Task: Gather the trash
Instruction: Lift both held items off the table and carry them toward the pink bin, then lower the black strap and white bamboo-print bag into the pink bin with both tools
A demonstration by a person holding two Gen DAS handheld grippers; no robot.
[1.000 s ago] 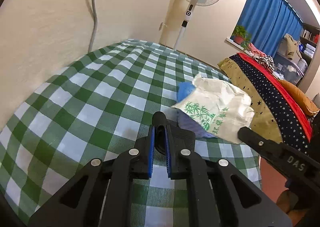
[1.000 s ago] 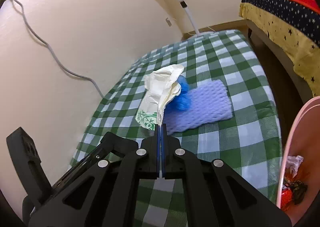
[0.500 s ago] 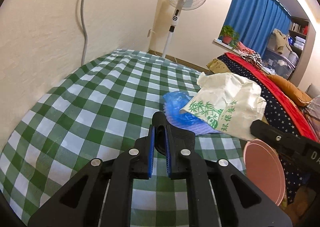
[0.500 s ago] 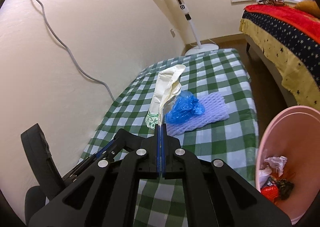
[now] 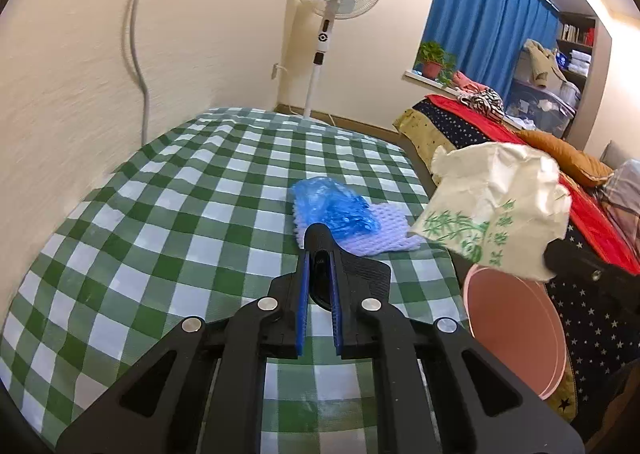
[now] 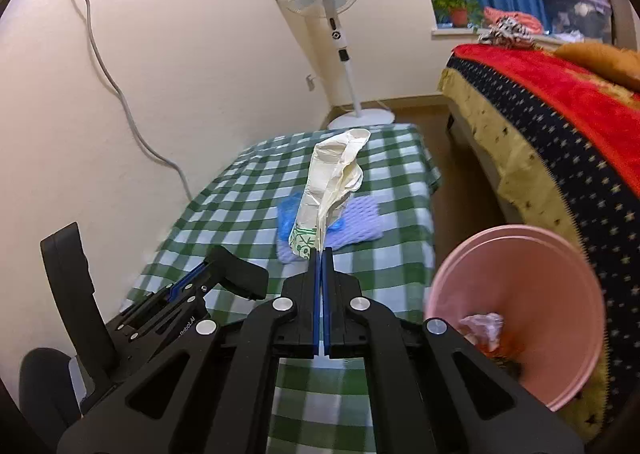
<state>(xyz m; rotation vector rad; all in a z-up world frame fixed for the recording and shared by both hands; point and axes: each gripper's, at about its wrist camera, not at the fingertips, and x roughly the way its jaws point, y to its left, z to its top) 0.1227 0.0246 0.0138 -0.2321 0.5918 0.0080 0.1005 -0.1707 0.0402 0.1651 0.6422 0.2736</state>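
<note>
My right gripper [image 6: 321, 254] is shut on a crumpled cream paper bag [image 6: 334, 186] with green bamboo print and holds it in the air above the table's right edge; the bag also shows in the left wrist view [image 5: 496, 210]. A pink bin [image 6: 516, 306] with some trash inside stands on the floor to the right of the table; it also shows in the left wrist view [image 5: 516, 330]. A blue plastic bag [image 5: 334, 206] lies on a pale purple foam net [image 5: 384, 232] on the green checked tablecloth [image 5: 180, 222]. My left gripper [image 5: 319, 254] hovers over the table with its jaws nearly closed and nothing between them.
A standing fan [image 5: 332, 14] is beyond the table's far end. A bed [image 6: 560, 110] with a starred cover runs along the right, close to the bin. A grey cable [image 6: 116, 82] hangs down the wall on the left.
My right gripper has lifted the paper bag off the blue bag and foam net and pulled it back and rightward toward the pink bin. Both grippers have drawn back from the table.
</note>
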